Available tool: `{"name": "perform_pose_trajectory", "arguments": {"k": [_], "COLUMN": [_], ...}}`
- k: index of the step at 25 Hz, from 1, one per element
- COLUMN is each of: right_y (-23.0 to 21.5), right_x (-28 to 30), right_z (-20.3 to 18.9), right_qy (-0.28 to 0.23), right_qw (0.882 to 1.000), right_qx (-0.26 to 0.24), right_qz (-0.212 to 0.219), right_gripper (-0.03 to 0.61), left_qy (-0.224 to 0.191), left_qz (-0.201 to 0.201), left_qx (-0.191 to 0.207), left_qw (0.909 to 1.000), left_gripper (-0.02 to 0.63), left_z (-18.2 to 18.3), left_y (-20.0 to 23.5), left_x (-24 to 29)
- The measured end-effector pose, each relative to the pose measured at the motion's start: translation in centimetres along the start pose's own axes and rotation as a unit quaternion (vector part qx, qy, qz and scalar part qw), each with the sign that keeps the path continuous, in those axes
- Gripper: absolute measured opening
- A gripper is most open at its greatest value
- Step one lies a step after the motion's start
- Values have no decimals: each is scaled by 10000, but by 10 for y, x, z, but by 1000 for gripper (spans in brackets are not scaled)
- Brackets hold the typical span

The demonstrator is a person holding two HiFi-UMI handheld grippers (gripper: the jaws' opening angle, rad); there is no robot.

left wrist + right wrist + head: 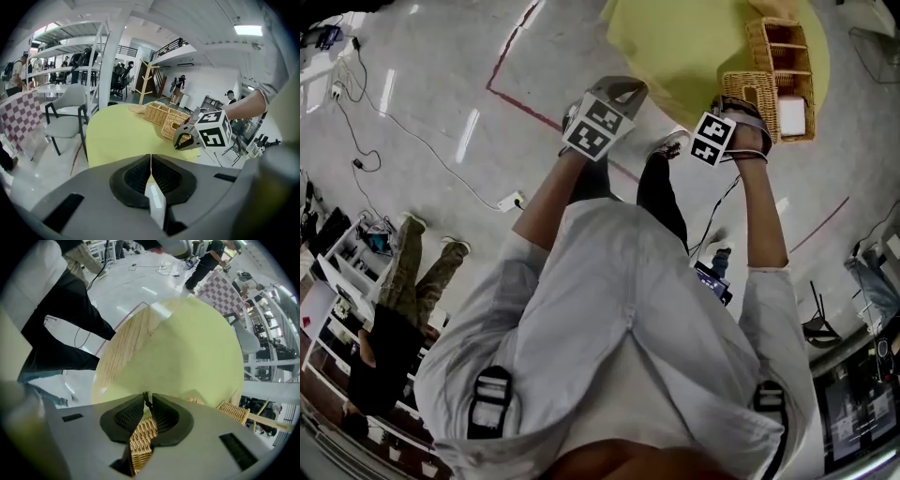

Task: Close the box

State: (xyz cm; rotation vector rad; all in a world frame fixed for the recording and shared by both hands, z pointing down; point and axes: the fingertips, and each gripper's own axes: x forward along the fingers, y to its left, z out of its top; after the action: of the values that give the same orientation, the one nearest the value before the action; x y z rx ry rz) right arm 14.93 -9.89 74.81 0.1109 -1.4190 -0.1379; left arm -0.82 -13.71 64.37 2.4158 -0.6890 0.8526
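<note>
No words, brands or numbers can be read in any view. The only printed signs are black-and-white square coded markers on the white cube (598, 127) of the left gripper (151, 159) and on the white cube (213, 129) of the right gripper (146, 397). They spell nothing.

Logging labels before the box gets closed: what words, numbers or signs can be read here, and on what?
No readable text anywhere.
Left marker cube on the left gripper: black-and-white squares, no letters.
Right marker cube on the right gripper, shut on a dark cord: same.
White rectangle in the wicker box: too small to read.
Screens at the head view's lower right: too blurred.
</note>
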Motion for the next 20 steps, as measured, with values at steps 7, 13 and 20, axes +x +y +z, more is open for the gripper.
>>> {"name": "perform_pose_trajectory", "arguments": {"k": [7,13,20], "right_y": [1,-15,-26], "right_x": [-5,-28,-69], "right_z": [1,-3,-12], "right_qy": [-33,-269,-444], "right_qw": [10000,9980,9947], "right_qx": [65,528,782], "right_qz": [39,-241,-492], "right_gripper": [38,37,37], "left_qy": [-5,-41,-217], "left_qz": [4,33,8], "left_qx": [4,74,299], "left_qw": [10000,10000,9993], "left_gripper": [31,31,31], "left_z": [0,6,31], "left_y": [0,-3,-15], "left_x": [-6,-8,-18]}}
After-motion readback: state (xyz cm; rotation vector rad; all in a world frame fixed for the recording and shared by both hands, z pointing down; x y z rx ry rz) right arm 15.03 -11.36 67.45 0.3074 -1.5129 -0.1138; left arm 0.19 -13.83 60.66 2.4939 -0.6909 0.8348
